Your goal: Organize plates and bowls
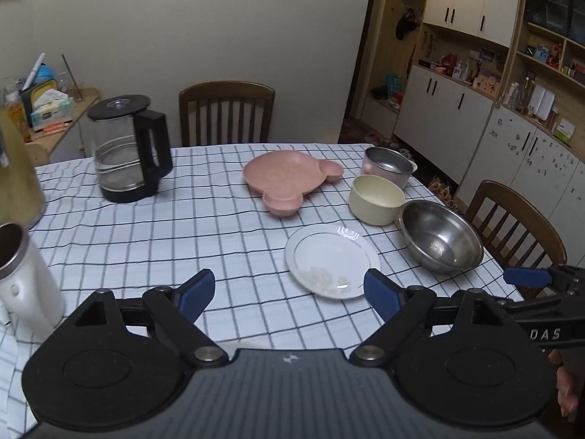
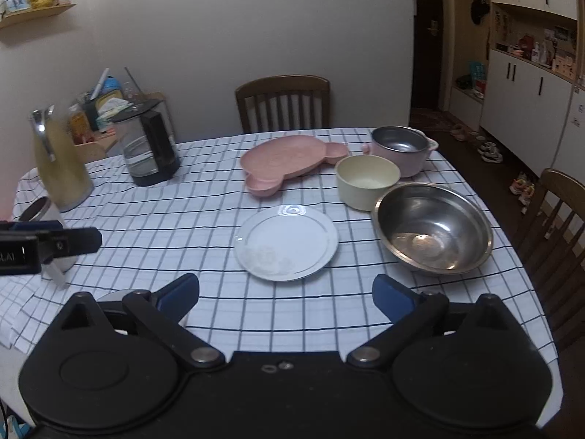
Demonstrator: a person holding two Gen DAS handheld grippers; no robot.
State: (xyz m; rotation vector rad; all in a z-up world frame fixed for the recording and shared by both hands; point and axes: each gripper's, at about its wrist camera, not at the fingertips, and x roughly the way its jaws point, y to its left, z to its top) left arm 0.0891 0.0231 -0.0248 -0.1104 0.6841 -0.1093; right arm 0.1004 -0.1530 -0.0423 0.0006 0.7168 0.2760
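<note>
Plates and bowls sit in a loose cluster on the right half of the table (image 2: pixel 164 219), none stacked. A pink plate (image 2: pixel 289 161), bear-shaped with two ear wells, lies flat at twelve o'clock of the white plate (image 2: pixel 287 243); its long axis runs from the ear at seven o'clock to the ear at two o'clock. The white plate lies flat nearest the camera, with pale smears at its near edge. At its two o'clock stands a cream bowl (image 2: pixel 365 181), mouth up, just beside a pink pot (image 2: pixel 402 150) with a steel liner behind it. A steel bowl (image 2: pixel 433 228) sits at three o'clock of the white plate, upright, close to the cream bowl.

Both grippers hover over the near edge, jaws spread wide with nothing between them: the left gripper (image 1: pixel 289 292) and the right gripper (image 2: pixel 285 294).

A checked cloth covers the table. A kettle (image 2: pixel 150 146), a yellow jug (image 2: pixel 60 168) and a white cup (image 2: pixel 44 219) stand at the left. Wooden chairs ring the table; cabinets (image 2: pixel 526 84) line the right wall.
</note>
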